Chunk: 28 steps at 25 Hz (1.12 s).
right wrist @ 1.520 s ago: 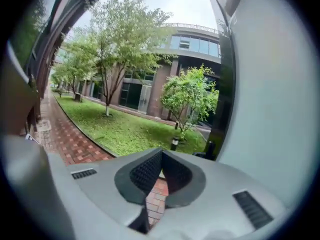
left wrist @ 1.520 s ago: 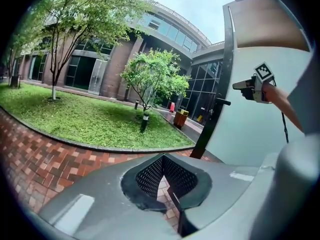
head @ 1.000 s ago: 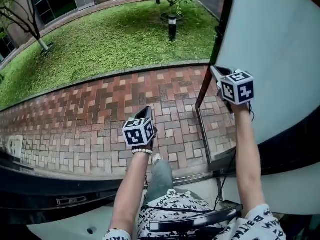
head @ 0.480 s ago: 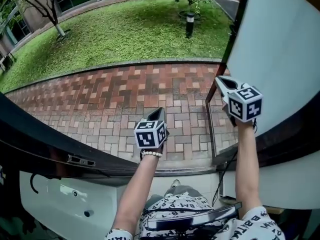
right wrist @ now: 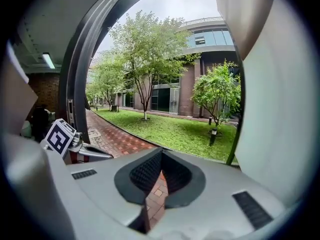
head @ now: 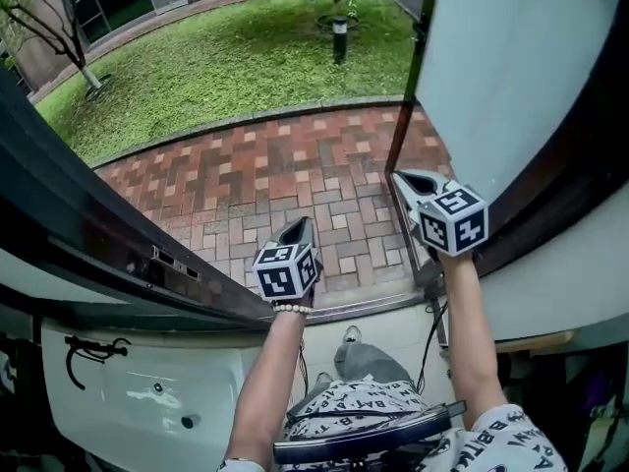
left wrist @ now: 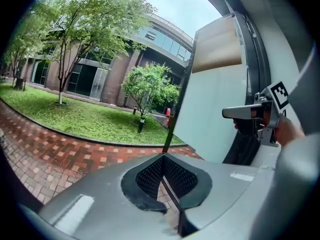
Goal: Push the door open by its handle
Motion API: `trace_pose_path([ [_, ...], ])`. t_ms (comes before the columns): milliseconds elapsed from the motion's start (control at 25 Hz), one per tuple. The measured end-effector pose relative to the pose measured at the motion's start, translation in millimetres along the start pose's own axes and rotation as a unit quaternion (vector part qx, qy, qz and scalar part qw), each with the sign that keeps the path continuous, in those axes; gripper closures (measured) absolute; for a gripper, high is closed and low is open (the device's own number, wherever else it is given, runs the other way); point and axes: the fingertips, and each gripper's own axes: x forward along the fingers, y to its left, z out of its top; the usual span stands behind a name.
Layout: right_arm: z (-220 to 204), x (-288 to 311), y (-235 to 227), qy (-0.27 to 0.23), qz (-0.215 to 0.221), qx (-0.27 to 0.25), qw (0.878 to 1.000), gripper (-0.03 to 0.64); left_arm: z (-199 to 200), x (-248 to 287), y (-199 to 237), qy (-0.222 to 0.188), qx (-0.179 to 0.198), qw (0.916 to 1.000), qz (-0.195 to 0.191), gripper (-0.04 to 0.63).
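Ground at the doorway. Brick paving, red and grey in mixed courses, runs from the metal threshold out to a curved kerb. Beyond the kerb lies lawn, which carries a short lamp post and a tree. Inside the threshold is pale floor, with one shoe resting on it.

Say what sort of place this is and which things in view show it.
Probably a building's doorway onto a courtyard garden: an open door at the right, a brick path just outside, then a lawn with trees and a building beyond.
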Motion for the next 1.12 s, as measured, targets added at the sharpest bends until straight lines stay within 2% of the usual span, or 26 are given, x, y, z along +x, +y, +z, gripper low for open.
trace_pose_path([
  [280, -48, -60, 72, 0.031, -0.010, 0.027, 0.999, 0.617, -33, -69, -21, 0.008, 0.000, 0.9996, -0.027, 0.607],
  [560, -81, -99, 108, 0.040, -0.009, 0.047, 0.998, 0.617, -61, -114, -40, 0.010, -0.002, 0.9993, -0.037, 0.607],
  [840, -134, -152, 137, 0.056, -0.001, 0.052, 0.997, 0.617, -104, -161, -73, 0.015, 0.002, 0.9997, -0.022, 0.607],
  [1120, -189, -253, 164, 0.043, 0.011, 0.062, 0.997, 0.615, -164, -230, -129, 0.011, 0.006, 0.9999, 0.001, 0.607],
])
